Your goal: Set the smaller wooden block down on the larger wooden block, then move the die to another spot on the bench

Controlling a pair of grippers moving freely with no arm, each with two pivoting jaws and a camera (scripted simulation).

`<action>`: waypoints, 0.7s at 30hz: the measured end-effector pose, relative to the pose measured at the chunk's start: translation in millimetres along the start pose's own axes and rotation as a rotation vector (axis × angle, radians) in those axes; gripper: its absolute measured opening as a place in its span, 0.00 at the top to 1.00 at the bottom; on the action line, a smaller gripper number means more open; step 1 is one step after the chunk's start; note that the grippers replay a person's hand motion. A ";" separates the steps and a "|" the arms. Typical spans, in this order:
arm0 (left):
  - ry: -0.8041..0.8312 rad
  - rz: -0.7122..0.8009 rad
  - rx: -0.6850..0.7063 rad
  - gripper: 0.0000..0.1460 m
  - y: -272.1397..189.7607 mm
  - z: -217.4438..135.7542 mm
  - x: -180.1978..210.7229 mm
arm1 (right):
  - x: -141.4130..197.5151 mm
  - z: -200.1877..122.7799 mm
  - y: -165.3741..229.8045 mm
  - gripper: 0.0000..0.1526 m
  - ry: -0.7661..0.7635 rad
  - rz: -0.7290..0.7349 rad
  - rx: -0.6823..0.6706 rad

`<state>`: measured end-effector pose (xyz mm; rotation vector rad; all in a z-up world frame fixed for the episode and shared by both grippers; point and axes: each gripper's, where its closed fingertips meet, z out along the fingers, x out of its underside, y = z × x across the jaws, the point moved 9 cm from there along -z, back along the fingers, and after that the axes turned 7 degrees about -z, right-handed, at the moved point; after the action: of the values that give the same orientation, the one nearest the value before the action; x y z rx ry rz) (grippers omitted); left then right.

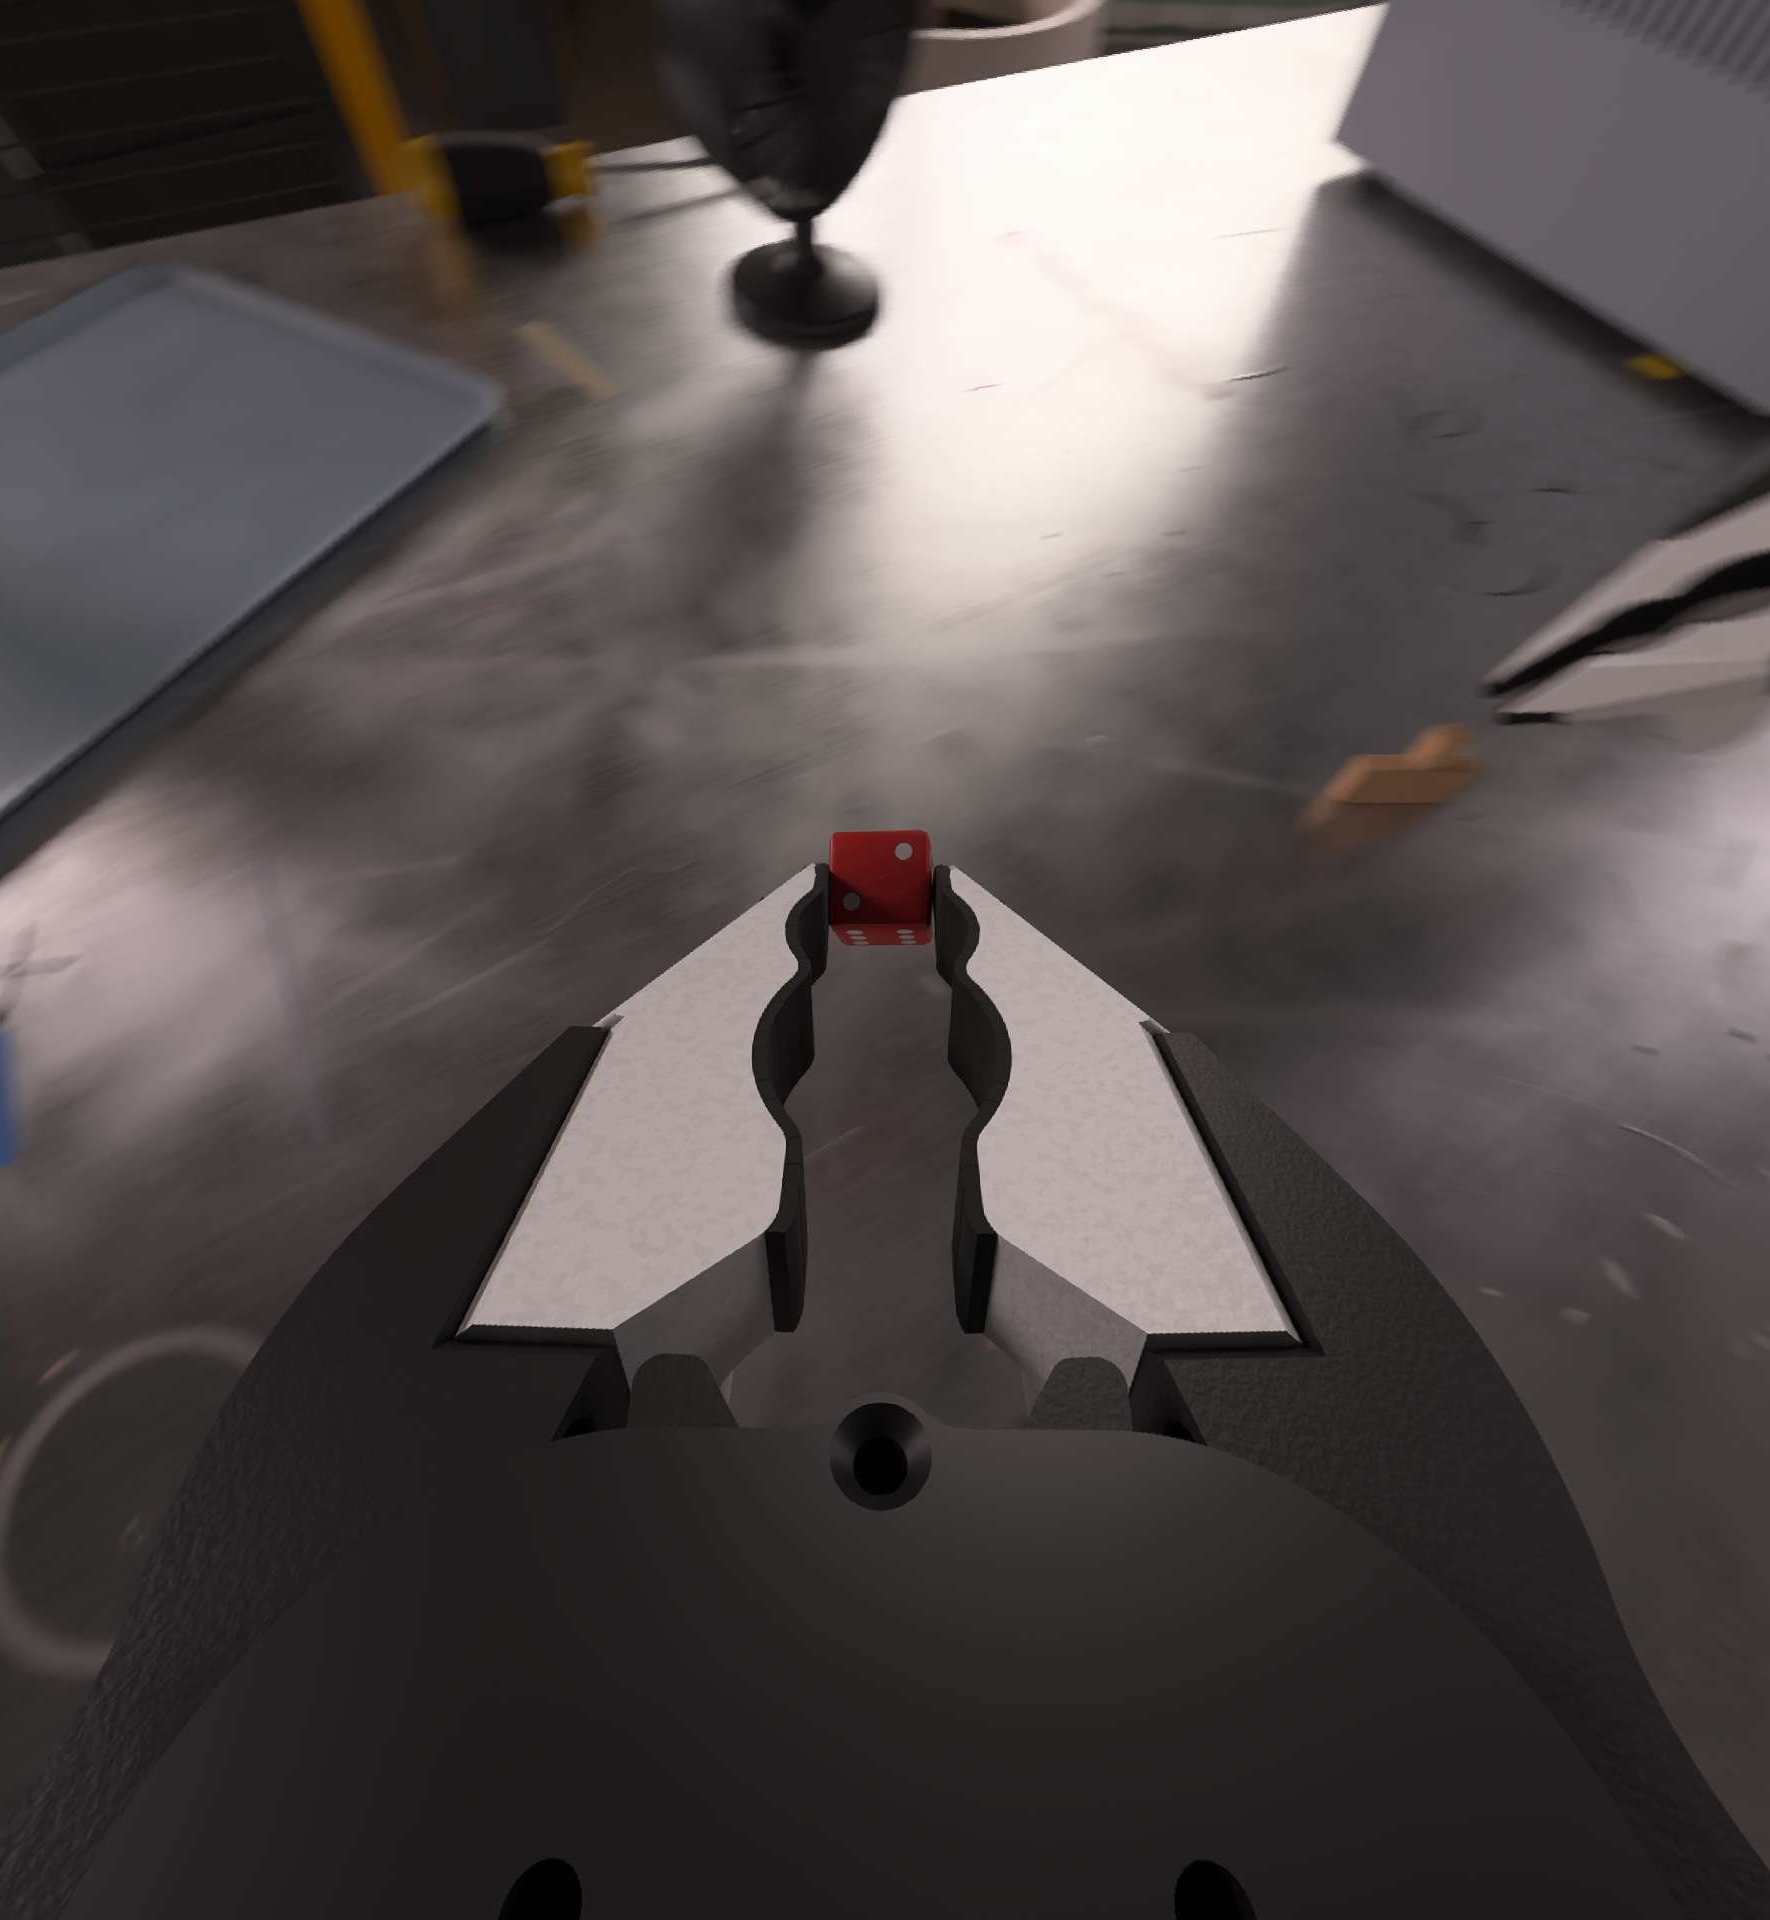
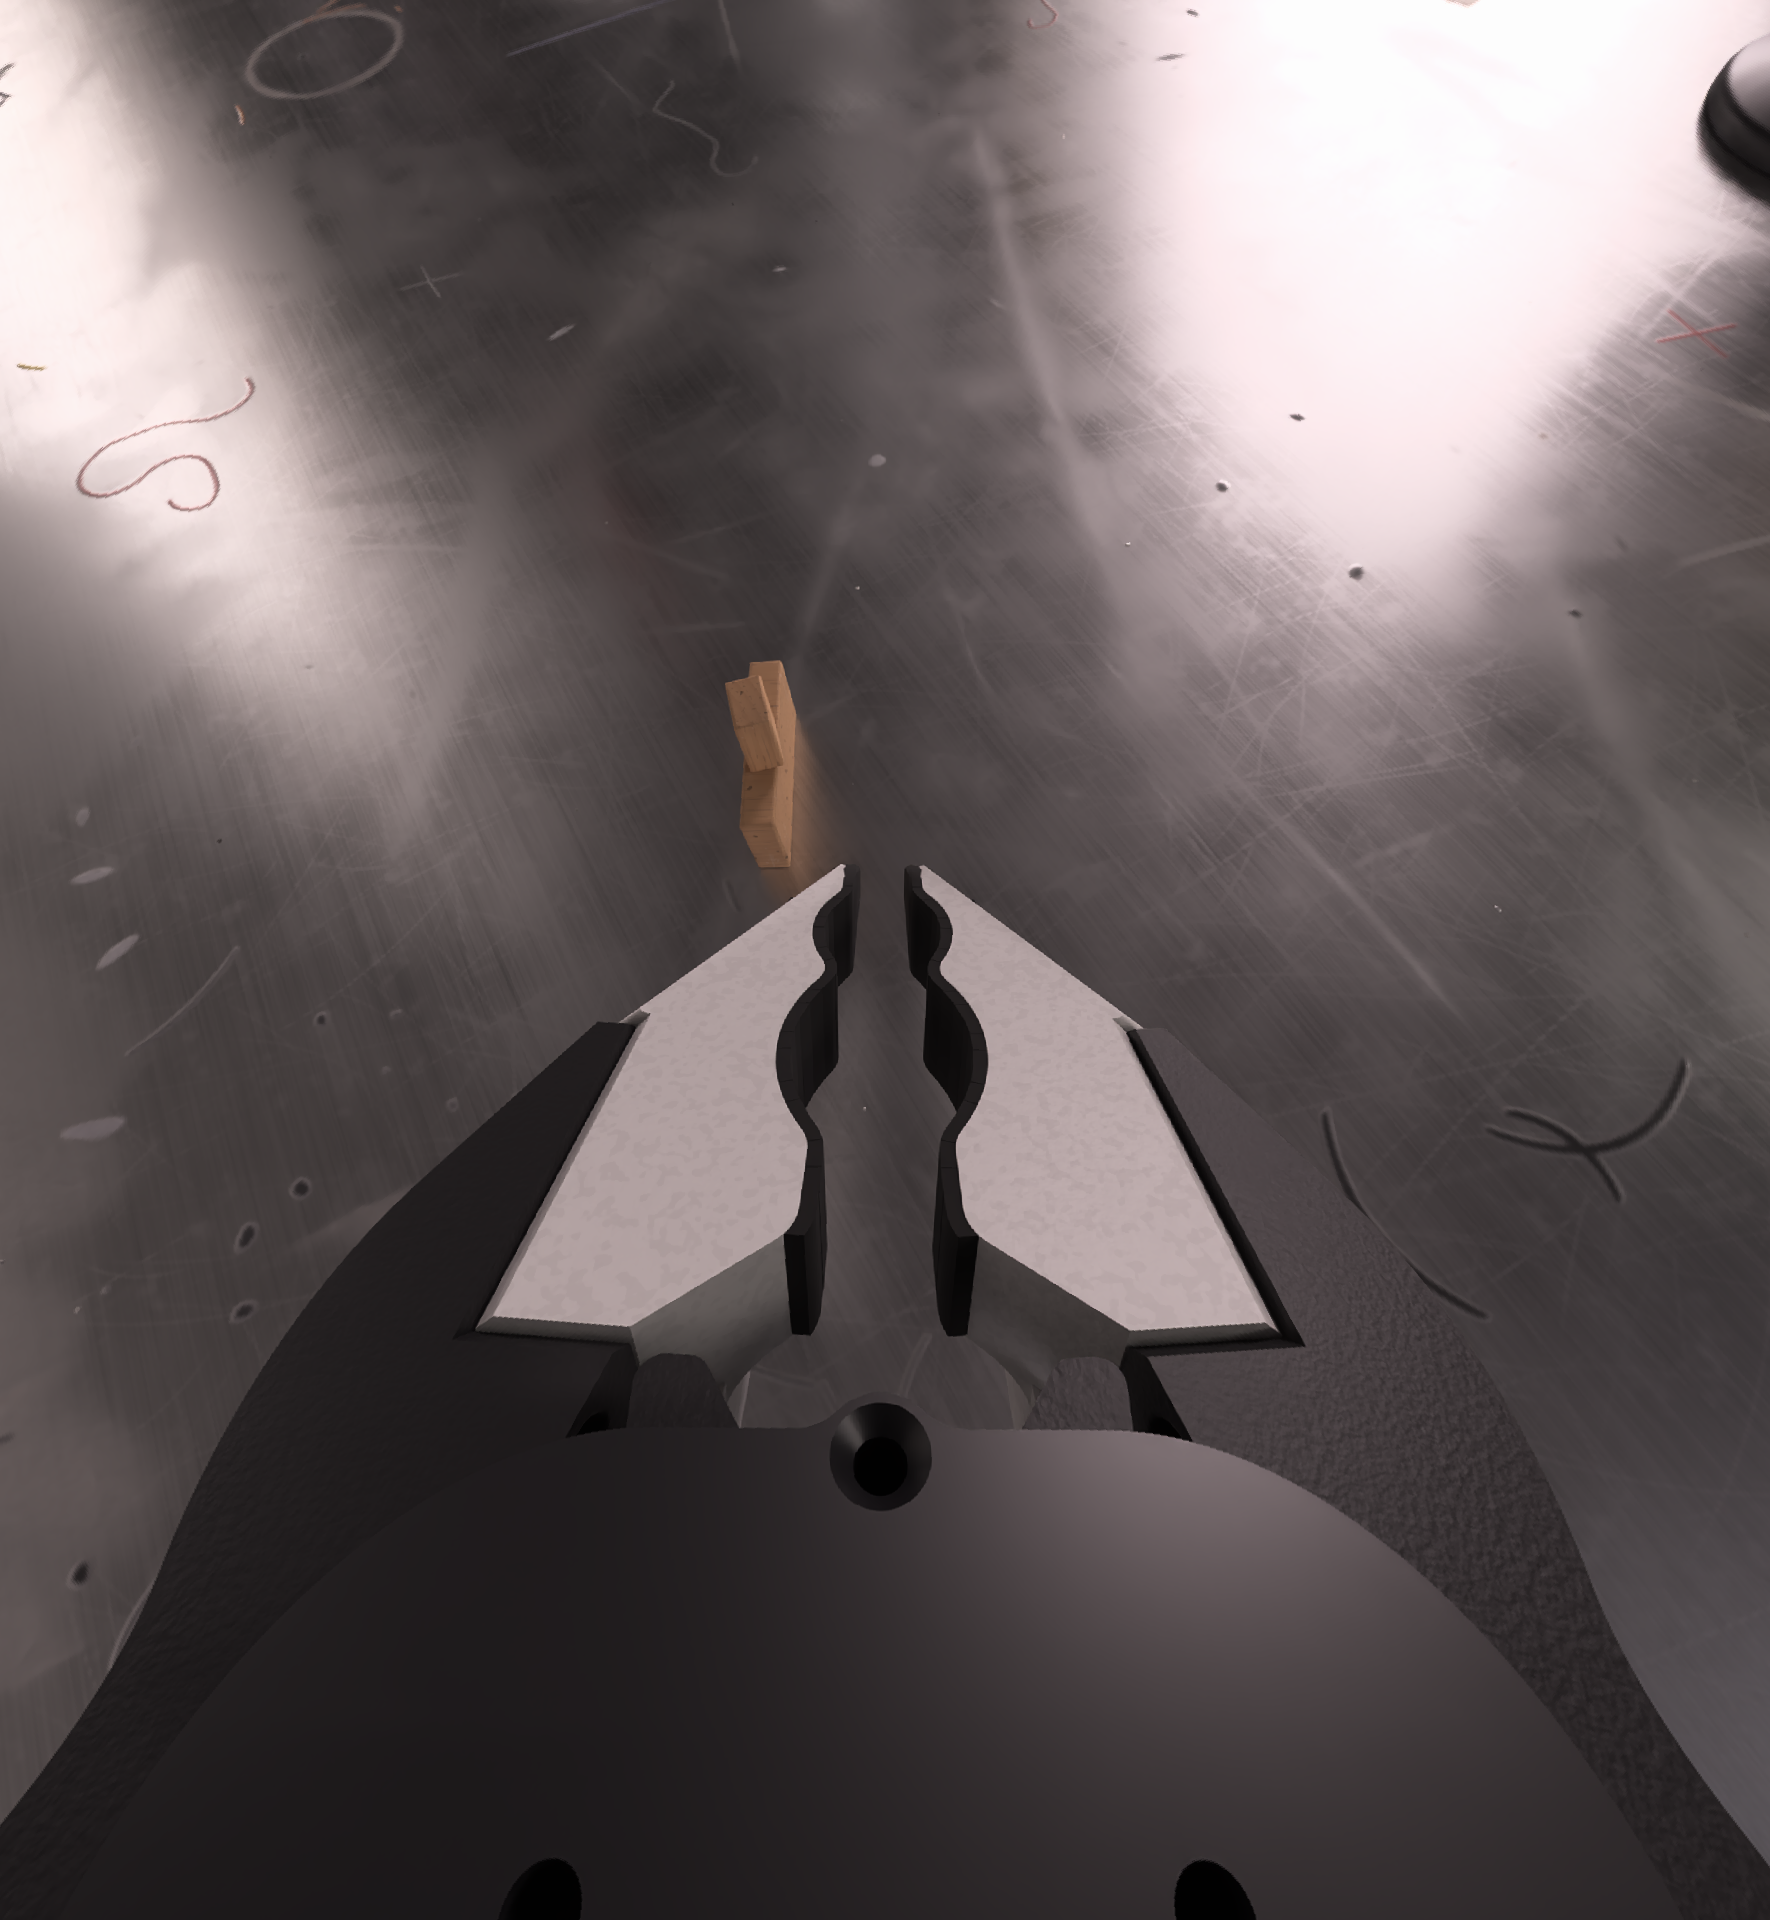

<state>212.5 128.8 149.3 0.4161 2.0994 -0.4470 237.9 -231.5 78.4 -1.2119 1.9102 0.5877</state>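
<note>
We've got the red die [image 1: 881, 888] pinched between the tips of our left gripper [image 1: 881, 904], and it looks lifted clear of the steel bench [image 1: 964, 520], though the blur makes it hard to be sure. Taking the die as our landmark: off to its right and a little farther out sit the two wooden blocks, the smaller wooden block [image 1: 1444, 750] resting on top of the larger wooden block [image 1: 1380, 795], touching it. So we judge the stacking part done. Just beyond that stack hangs our right gripper [image 1: 1670, 634]. In its own view the right gripper [image 2: 881, 883] has its fingers drawn nearly together with only a narrow gap, nothing between them, and the stack lies just ahead of its tips: smaller wooden block [image 2: 759, 712] on larger wooden block [image 2: 767, 821]. Far left of the die lies a grey tray [image 1: 164, 540]; straight beyond the die stands a black lamp base [image 1: 806, 296], and far right a white box [image 1: 1639, 177]. What's left, as we read it: carry the die to a fresh spot on the bench, set it down and open up.
</note>
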 end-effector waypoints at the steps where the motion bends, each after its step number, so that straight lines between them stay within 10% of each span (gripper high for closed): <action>1: 0.001 0.022 0.054 0.87 -11.7 1.6 -3.2 | -0.3 -0.3 -0.2 0.95 -0.001 -0.003 -0.002; 21: 0.302 0.313 0.184 0.87 -119.3 100.0 46.1 | 3.8 -7.0 6.8 0.95 -0.029 -0.016 -0.039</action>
<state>206.5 -16.7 77.7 0.9547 2.2346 -0.4121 228.4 -235.6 79.3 -1.2362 1.8706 0.6338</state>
